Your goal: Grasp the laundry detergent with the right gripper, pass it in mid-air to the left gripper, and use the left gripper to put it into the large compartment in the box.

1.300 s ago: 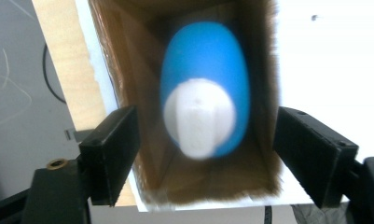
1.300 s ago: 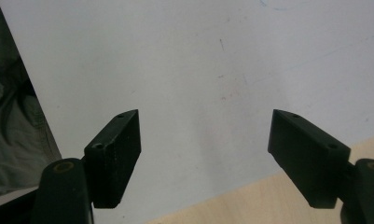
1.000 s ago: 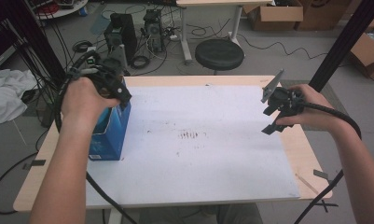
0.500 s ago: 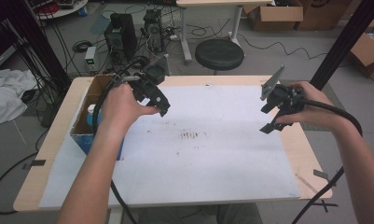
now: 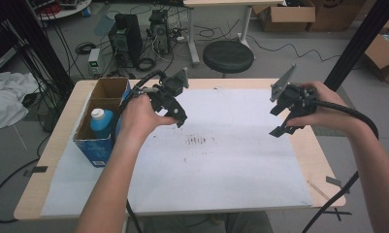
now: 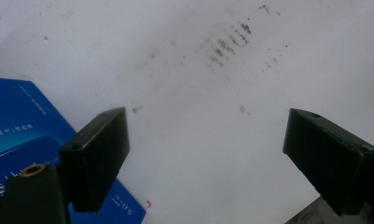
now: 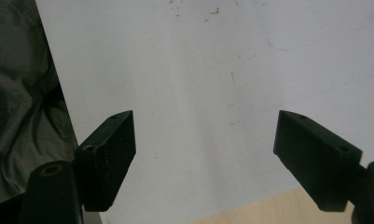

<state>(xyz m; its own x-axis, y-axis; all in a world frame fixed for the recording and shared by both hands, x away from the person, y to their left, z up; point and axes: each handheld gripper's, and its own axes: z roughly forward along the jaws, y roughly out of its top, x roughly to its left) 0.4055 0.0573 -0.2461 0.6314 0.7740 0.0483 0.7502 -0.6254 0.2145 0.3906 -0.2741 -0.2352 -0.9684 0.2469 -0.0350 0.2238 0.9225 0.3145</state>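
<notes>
— How far along was it?

— I judged the placing done: the blue bottle stood upright in the near compartment of the open cardboard box. The left gripper hung just beside the box, jaws wide and empty, over the white sheet.

— And the right gripper?

— Well apart from the box, jaws wide, nothing between them. Little seemed left.
</notes>
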